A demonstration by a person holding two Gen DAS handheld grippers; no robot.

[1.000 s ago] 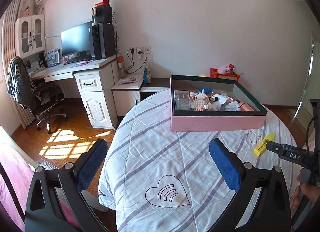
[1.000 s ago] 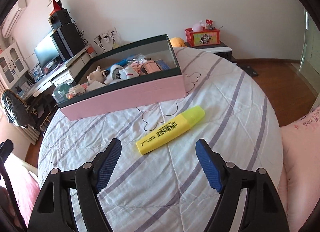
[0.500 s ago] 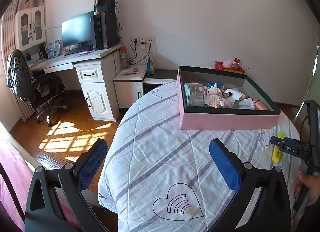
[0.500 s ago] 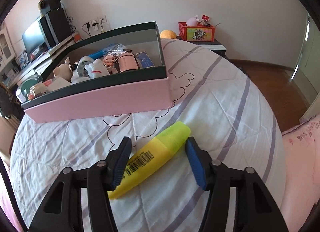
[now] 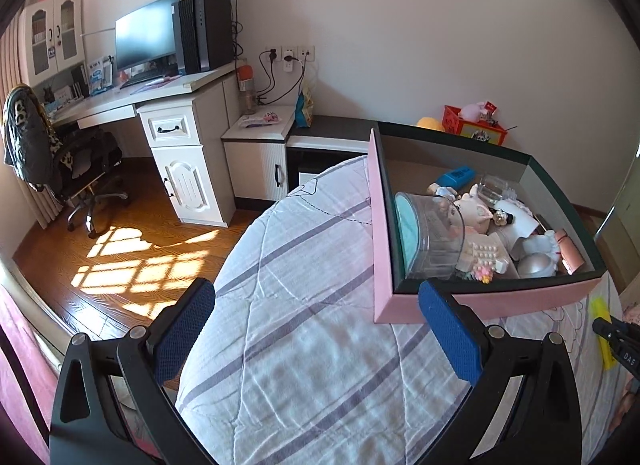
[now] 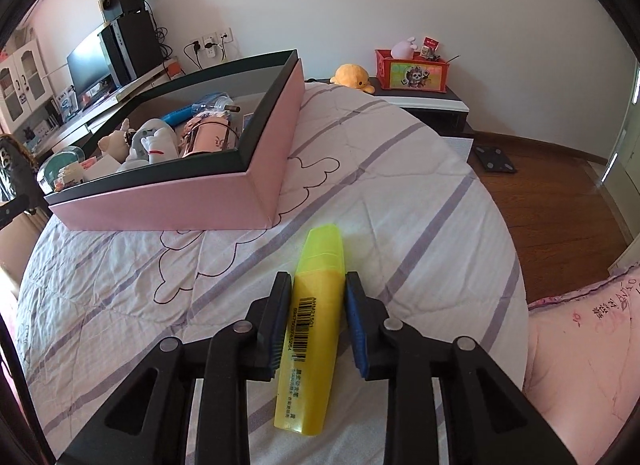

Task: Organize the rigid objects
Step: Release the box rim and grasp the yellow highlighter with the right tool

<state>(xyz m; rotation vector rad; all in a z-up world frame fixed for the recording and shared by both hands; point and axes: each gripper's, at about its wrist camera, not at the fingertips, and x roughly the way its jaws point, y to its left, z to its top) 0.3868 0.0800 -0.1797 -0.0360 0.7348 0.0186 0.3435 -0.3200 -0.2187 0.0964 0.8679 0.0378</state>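
Highlighter (image 6: pixel 316 329) on the striped bed (image 6: pixel 400 201), right gripper (image 6: pixel 318 305) closing around it.

Left gripper (image 5: pixel 316 329), at nine o'clock, hangs wide open, empty. At eleven o'clock, a pink box (image 6: pixel 160 205) holds figurines and a clear tub. At six o'clock the blue fingers (image 6: pixel 354 317) close on the yellow barrel mid-length: likely light, stiff, slick plastic, best squeezed across its flat sides.

White desk (image 5: pixel 160 103) with monitor (image 5: pixel 146 39), office chair (image 5: pixel 80 169), orange plush (image 6: pixel 354 75) beside red crate (image 6: pixel 412 71).
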